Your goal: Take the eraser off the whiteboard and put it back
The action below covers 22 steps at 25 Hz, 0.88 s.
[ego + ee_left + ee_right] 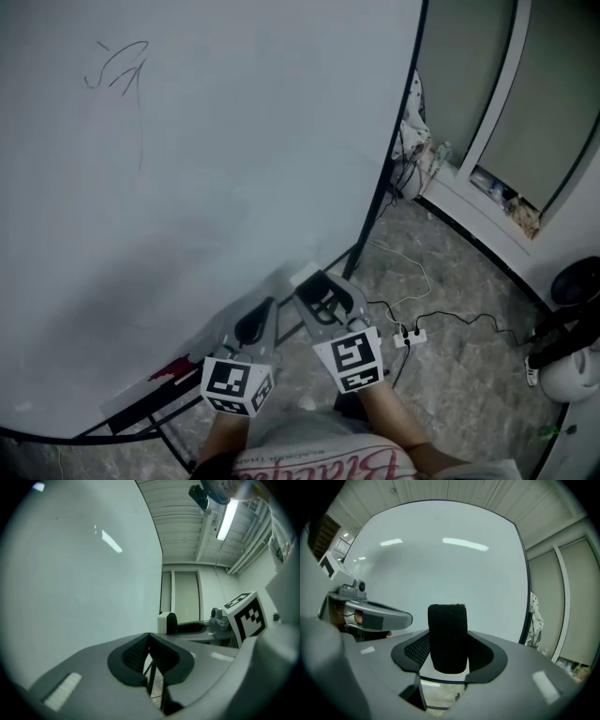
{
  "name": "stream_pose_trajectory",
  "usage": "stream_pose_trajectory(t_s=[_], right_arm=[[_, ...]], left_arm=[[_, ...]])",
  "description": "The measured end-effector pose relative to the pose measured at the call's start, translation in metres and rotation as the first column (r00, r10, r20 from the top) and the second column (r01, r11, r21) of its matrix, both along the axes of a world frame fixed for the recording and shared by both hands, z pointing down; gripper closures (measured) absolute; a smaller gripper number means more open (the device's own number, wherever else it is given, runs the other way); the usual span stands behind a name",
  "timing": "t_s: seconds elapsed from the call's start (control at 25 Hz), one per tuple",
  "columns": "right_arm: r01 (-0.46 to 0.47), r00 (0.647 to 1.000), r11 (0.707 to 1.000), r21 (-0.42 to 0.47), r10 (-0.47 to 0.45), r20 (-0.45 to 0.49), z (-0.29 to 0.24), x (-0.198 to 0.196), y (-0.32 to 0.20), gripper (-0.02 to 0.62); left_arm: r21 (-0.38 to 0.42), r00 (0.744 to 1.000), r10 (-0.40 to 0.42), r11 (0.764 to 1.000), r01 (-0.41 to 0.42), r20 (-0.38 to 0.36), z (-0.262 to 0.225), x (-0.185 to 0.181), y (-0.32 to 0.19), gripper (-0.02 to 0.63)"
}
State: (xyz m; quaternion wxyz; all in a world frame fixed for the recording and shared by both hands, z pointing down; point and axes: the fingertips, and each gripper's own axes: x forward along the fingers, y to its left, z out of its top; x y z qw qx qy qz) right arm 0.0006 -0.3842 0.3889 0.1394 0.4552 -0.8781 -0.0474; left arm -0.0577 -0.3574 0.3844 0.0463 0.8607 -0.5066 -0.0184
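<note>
The eraser (307,277), white-backed with black felt, is held by my right gripper (317,292) just in front of the whiteboard's (187,187) lower right part. In the right gripper view the felt (447,625) stands upright between the pads, and the right gripper (447,652) is shut on it, facing the whiteboard (450,564). My left gripper (257,323) sits close on its left with its jaws together and nothing in them. From the left gripper (149,654) view the eraser (167,622) shows just beyond the tips.
A dark scribble (117,70) marks the board's upper left. A red marker (173,370) lies on the board's tray. The black stand leg (375,216) runs down the board's right edge. A power strip (410,336) and cables lie on the stone floor, with a white appliance (567,375) at the right.
</note>
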Motion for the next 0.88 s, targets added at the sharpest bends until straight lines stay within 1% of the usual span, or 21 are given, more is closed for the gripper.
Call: stream_pose_trajectory(t_s=[0.12,0.28,0.48,0.64,0.72,0.8,0.88], right_arm=[[-0.01,0.999,1.0,-0.021,0.011,0.05,-0.004,0.006,0.018,0.368],[-0.032,0.996,0.999,-0.034,0.034,0.087,-0.001,0.018,0.038,0.368],[-0.011,0.986,1.0,-0.019,0.014,0.168,-0.009,0.02,0.066,0.368],[0.001,0.972,1.0,-0.024,0.005,0.234,-0.013,0.022,0.082,0.368],[-0.003,0.971,1.0,-0.028,0.01,0.24,-0.013,0.023,0.087,0.368],[-0.006,0.972,1.0,-0.03,0.013,0.236,-0.012,0.023,0.091,0.368],[-0.012,0.973,0.999,-0.035,0.02,0.232,-0.01,0.023,0.093,0.368]], left_arm=[[0.016,1.0,0.006,1.0,-0.006,-0.003,-0.007,-0.001,0.011,0.607],[0.035,1.0,0.01,0.999,-0.009,-0.008,-0.013,-0.001,0.027,0.607],[0.074,1.0,0.027,0.997,-0.026,-0.016,-0.02,0.003,0.05,0.607],[0.08,0.999,0.03,0.996,-0.028,-0.029,-0.021,0.004,0.065,0.607],[0.079,0.999,0.033,0.996,-0.032,-0.022,-0.02,0.004,0.07,0.607],[0.074,0.999,0.036,0.997,-0.037,0.01,-0.017,0.004,0.074,0.609],[0.079,0.999,0.03,0.996,-0.031,0.009,-0.016,0.003,0.076,0.607]])
